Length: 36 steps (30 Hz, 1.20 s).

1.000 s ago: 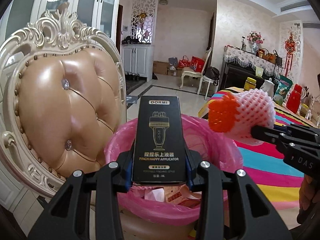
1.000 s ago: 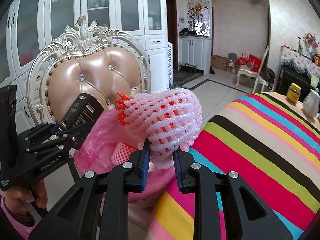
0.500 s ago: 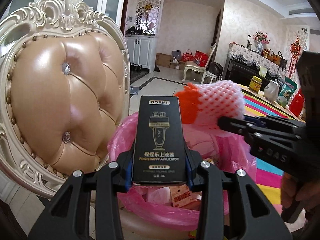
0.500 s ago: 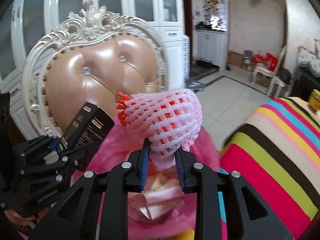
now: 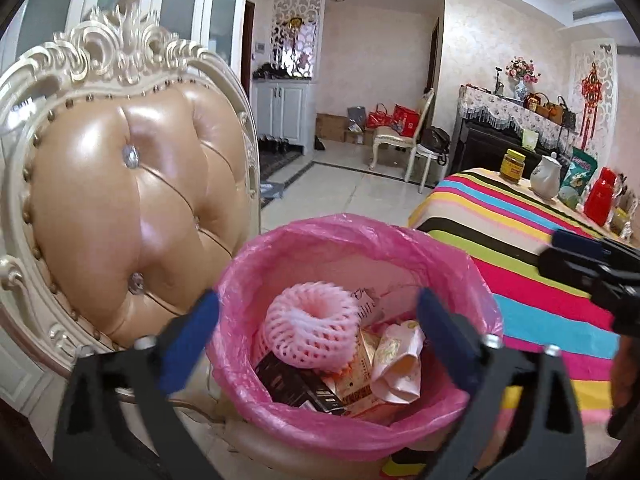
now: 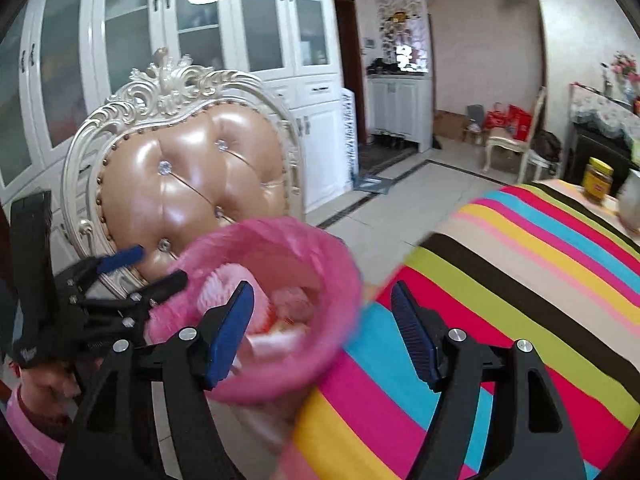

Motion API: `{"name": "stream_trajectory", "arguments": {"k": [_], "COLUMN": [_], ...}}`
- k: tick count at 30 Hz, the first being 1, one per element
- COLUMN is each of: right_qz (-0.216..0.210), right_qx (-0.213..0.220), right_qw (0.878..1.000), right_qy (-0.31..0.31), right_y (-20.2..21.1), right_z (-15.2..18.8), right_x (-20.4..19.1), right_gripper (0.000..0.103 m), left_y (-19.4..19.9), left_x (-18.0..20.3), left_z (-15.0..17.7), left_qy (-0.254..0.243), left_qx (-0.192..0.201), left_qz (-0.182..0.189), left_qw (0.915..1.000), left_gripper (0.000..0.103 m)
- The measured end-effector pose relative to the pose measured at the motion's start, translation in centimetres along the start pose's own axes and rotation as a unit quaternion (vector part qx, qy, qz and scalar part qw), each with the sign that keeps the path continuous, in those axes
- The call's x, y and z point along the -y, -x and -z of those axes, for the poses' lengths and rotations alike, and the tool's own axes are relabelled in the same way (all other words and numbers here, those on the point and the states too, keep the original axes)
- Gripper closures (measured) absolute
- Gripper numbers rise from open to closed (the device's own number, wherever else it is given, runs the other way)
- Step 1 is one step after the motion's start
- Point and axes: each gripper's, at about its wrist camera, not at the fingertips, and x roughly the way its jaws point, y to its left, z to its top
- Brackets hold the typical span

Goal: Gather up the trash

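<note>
A bin lined with a pink bag (image 5: 344, 236) stands on the chair seat, also in the right wrist view (image 6: 304, 248). Inside lie the pink foam fruit net (image 5: 312, 328), the black box (image 5: 296, 388) and other wrappers. My left gripper (image 5: 316, 328) is open and empty, jaws spread wide over the bin; it shows in the right wrist view (image 6: 140, 268) at the bin's left. My right gripper (image 6: 322, 332) is open and empty over the bin's right rim; its tip shows at the right in the left wrist view (image 5: 576, 256).
An ornate chair with a tan leather back (image 5: 120, 200) is behind the bin. A table with a striped cloth (image 5: 520, 248) lies to the right, with a jar (image 5: 513, 165), a white jug (image 5: 546, 178) and red containers (image 5: 600, 200) at its far end.
Both grippers opened. The black box dropped from the left gripper and the foam net from the right into the bin. The right gripper drew back to the right.
</note>
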Motion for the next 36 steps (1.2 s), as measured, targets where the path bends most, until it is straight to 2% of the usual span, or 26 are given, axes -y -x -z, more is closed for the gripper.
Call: {"name": "stream_trajectory", "arguments": {"k": [3, 5, 8, 10, 17, 23, 30, 36], "right_qz": [0.018, 0.018, 0.017, 0.015, 0.015, 0.024, 0.014, 0.001], "right_qx": [-0.005, -0.01, -0.01, -0.006, 0.005, 0.015, 0.025, 0.031], "right_qw": [1.0, 1.0, 1.0, 1.0, 1.0, 0.999, 0.999, 0.999], "right_qy": [-0.003, -0.011, -0.015, -0.015, -0.012, 0.016, 0.021, 0.034], "right_y": [1.6, 2.5, 4.4, 5.5, 8.6, 9.4, 9.5, 9.6], "right_z": [1.4, 2.4, 3.7, 4.3, 6.1, 6.9, 7.4, 7.5], "right_x": [0.4, 0.7, 0.4, 0.2, -0.9, -1.4, -1.2, -2.3], "right_gripper": [0.028, 0.024, 0.02, 0.018, 0.018, 0.018, 0.018, 0.018], "left_y": [0.9, 2.3, 5.3, 6.7, 10.8, 13.3, 14.8, 15.7], "left_x": [0.9, 1.7, 3.2, 3.7, 4.9, 5.9, 5.7, 5.7], "left_z": [0.2, 0.4, 0.8, 1.1, 4.0, 6.5, 7.2, 7.0], "left_qy": [-0.011, -0.02, -0.045, -0.052, -0.032, -0.013, 0.019, 0.014], "left_qx": [0.003, 0.023, 0.068, 0.081, 0.068, 0.032, 0.019, 0.03], "left_qz": [-0.02, -0.027, -0.058, -0.069, -0.099, -0.051, -0.046, -0.058], "left_qw": [0.9997, 0.9992, 0.995, 0.993, 0.9923, 0.9981, 0.9986, 0.9978], "left_gripper": [0.005, 0.005, 0.005, 0.005, 0.005, 0.005, 0.005, 0.005]}}
